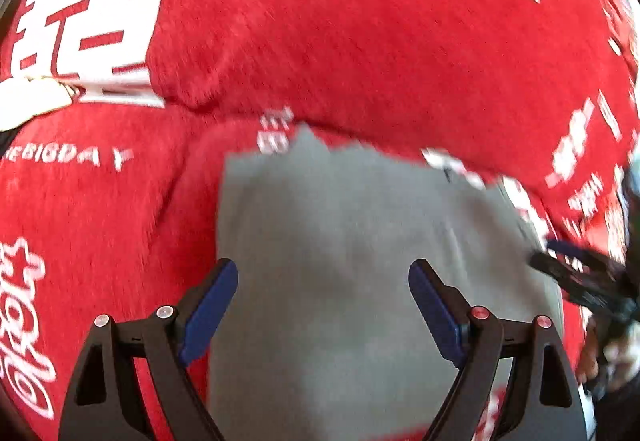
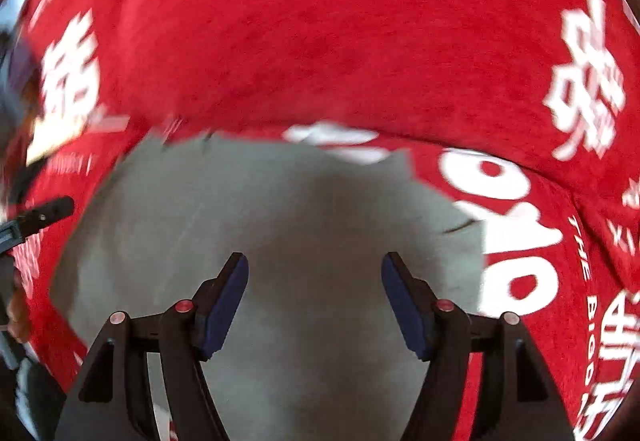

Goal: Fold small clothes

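Observation:
A grey garment (image 1: 352, 241) lies flat on a red blanket (image 1: 360, 33) with white lettering. My left gripper (image 1: 323, 305) is open and empty, hovering over the garment's middle. In the right wrist view the same grey garment (image 2: 280, 209) lies on the red blanket (image 2: 320, 41), and my right gripper (image 2: 315, 297) is open and empty above it. The right gripper also shows at the right edge of the left wrist view (image 1: 580, 273); the left gripper shows at the left edge of the right wrist view (image 2: 36, 221). Both views are blurred.
The red blanket has folds and ridges behind the garment. A white and dark object (image 1: 36, 97) lies at the far left of the blanket.

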### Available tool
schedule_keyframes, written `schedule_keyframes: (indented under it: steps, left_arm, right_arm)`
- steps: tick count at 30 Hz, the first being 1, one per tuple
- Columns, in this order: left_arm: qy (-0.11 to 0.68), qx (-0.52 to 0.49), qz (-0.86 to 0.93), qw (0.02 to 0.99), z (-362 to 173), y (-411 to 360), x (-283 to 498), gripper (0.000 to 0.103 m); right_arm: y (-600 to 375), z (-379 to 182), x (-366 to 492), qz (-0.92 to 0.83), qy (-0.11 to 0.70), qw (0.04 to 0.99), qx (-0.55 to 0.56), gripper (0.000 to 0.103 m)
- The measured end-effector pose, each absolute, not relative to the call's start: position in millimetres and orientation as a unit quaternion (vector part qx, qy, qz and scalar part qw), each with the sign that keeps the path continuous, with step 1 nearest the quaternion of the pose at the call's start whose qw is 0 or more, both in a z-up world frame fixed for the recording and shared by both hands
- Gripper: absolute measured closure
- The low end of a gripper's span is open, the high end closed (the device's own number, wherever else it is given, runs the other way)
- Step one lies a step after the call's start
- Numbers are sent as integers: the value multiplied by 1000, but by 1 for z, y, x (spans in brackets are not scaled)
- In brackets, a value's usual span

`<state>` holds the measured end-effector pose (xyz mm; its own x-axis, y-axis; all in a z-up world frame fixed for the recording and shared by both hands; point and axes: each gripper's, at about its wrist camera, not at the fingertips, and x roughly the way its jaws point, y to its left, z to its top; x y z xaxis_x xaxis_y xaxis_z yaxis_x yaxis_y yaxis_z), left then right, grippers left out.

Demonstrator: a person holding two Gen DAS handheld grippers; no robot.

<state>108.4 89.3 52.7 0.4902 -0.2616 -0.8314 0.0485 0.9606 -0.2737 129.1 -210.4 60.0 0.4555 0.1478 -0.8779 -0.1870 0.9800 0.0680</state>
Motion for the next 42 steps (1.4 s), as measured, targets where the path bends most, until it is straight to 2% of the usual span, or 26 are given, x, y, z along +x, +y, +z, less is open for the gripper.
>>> schedule_keyframes:
  steps: [4, 6, 9, 14, 18, 22, 26, 32, 42]
  left_arm:
    - [538, -83, -65, 836, 16, 96, 79, 15]
    - [558, -78, -28, 826, 1, 110, 72, 15]
    - [545, -126, -11, 829, 11, 129, 58, 15]
    - [511, -124, -10, 851, 39, 104, 55, 15]
    - [518, -89, -48, 849, 45, 45, 62, 15]
    - [558, -32, -29, 828, 16, 17, 65, 15]
    - [543, 5, -19, 839, 10, 18, 59, 1]
    - [546, -10, -23, 837, 13, 36, 47, 1]
    - [532, -18, -15, 847, 34, 46, 38, 1]
  right_arm:
    - [-201, 18, 134, 46, 548, 833, -69, 30]
    - [-232, 12, 133, 42, 545, 837, 6, 27]
    - [-263, 22, 127, -20, 554, 832, 19, 26]
    - [-264, 45, 94, -1, 543, 838, 47, 26]
    - [-217, 38, 74, 31, 552, 833, 11, 26]
    - [-188, 14, 54, 31, 569, 821, -24, 26]
    - [-212, 11, 42, 27, 560, 828, 1, 25]
    - [-253, 16, 29, 20, 561, 826, 47, 25]
    - [-245, 41, 18, 0, 570, 821, 19, 25]
